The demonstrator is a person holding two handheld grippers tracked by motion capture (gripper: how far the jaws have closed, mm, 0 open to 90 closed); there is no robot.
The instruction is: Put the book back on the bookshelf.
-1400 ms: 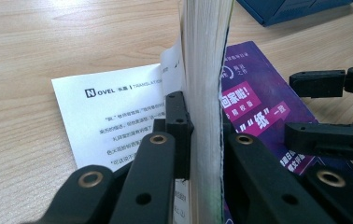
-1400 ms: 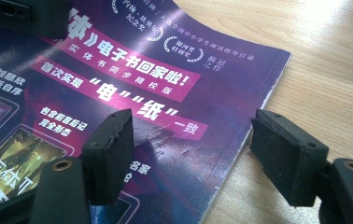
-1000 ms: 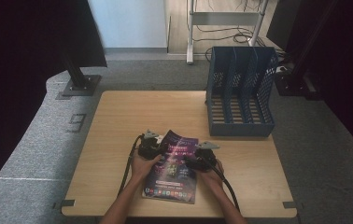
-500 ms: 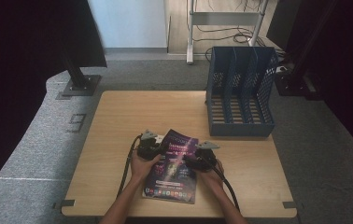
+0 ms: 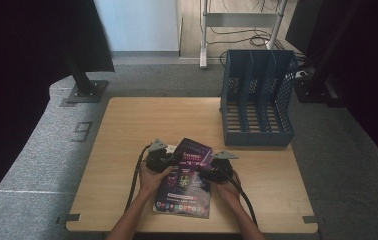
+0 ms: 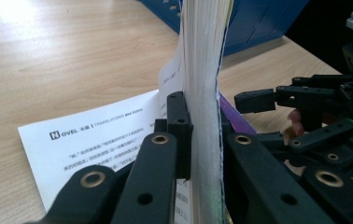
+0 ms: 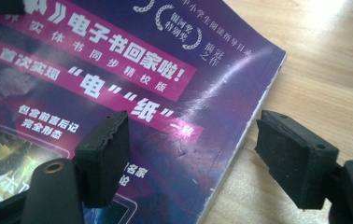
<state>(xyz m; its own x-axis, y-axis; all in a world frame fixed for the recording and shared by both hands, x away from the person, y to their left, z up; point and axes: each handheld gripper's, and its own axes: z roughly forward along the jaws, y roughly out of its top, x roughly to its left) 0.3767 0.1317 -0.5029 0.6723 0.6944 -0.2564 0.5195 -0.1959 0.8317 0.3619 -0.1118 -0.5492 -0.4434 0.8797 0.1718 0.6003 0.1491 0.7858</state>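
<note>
While the table (image 5: 127,130) lies mostly bare at the left of the high view, the work sits low in the middle of the frame, where two hands meet over a purple book (image 5: 187,175). Left of the book, the left gripper (image 5: 169,161) is clamped on the book's left edge. Its own view shows this closely: the two black jaws rise from the bottom centre and pinch the block of pages (image 6: 202,93) between them, so the page edges stand upright up the middle of the frame. A loose white sheet (image 6: 95,144) with printed text fans out flat at the lower left of that view, resting on the wood.

Right of the book in the high view, the right gripper (image 5: 204,172) reaches over the book's right edge. Its jaws stand wide and have just been opening further; the pads press on nothing. In the right gripper view the cover (image 7: 118,93) fills the left and centre, the left pad (image 7: 104,158) hovers over the cover, the right pad (image 7: 293,156) is over bare wood, and the book's edge runs between them.

At the upper right of the high view a blue rack (image 5: 257,100) stands well apart from the book.
</note>
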